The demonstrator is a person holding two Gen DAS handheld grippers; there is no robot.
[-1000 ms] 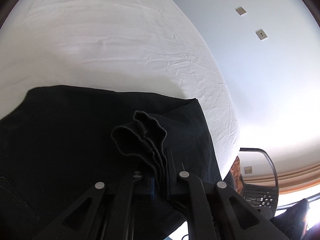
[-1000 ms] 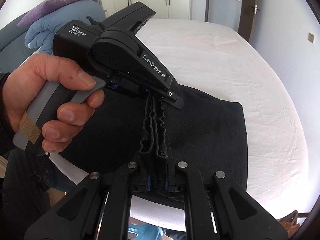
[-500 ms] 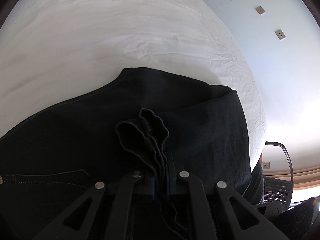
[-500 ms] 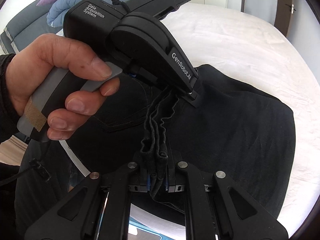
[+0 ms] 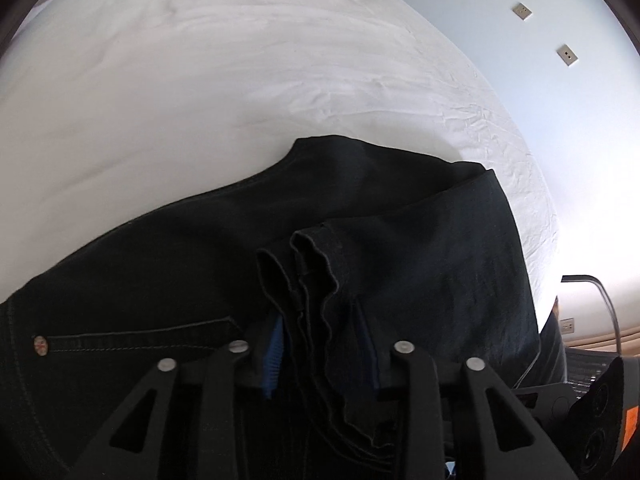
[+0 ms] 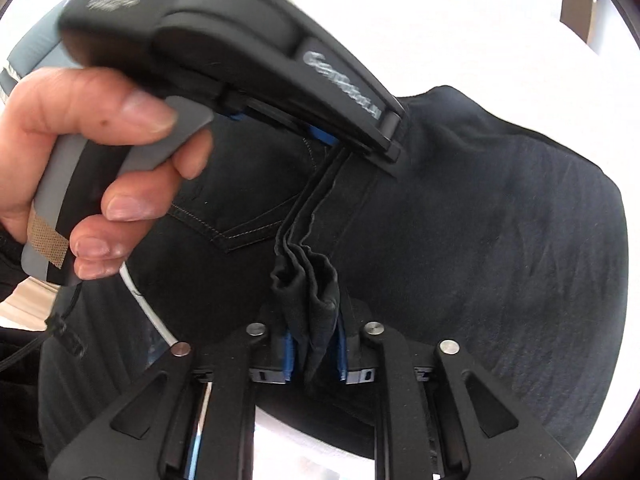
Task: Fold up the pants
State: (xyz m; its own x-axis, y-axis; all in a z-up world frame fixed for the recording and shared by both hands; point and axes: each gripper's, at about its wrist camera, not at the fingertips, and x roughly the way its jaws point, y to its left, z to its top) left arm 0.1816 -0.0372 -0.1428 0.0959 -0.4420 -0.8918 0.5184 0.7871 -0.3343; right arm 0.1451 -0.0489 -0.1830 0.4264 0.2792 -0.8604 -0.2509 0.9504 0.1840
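Black pants (image 5: 420, 248) lie folded on a white bed (image 5: 200, 80), pocket and rivet at the left. My left gripper (image 5: 320, 344) has its jaws parted, with the bunched hem edge (image 5: 316, 264) loose between them. In the right wrist view the pants (image 6: 500, 240) spread across the bed. My right gripper (image 6: 314, 352) also stands parted, the hem bundle (image 6: 308, 280) slack between its blue pads. The left gripper's body (image 6: 240, 40), held by a hand (image 6: 100, 140), sits just beyond over the same hem.
A wall with two sockets (image 5: 566, 55) rises right of the bed. A metal-framed chair (image 5: 600, 320) stands at the bed's right corner. Grey and blue bedding (image 6: 24, 56) lies at the far left. A door (image 6: 576, 8) shows at the back.
Both grippers carried the hem forward over the pants, laying it on the waist part. Both jaws, shut on the hem earlier, have now opened and the fabric hangs loose.
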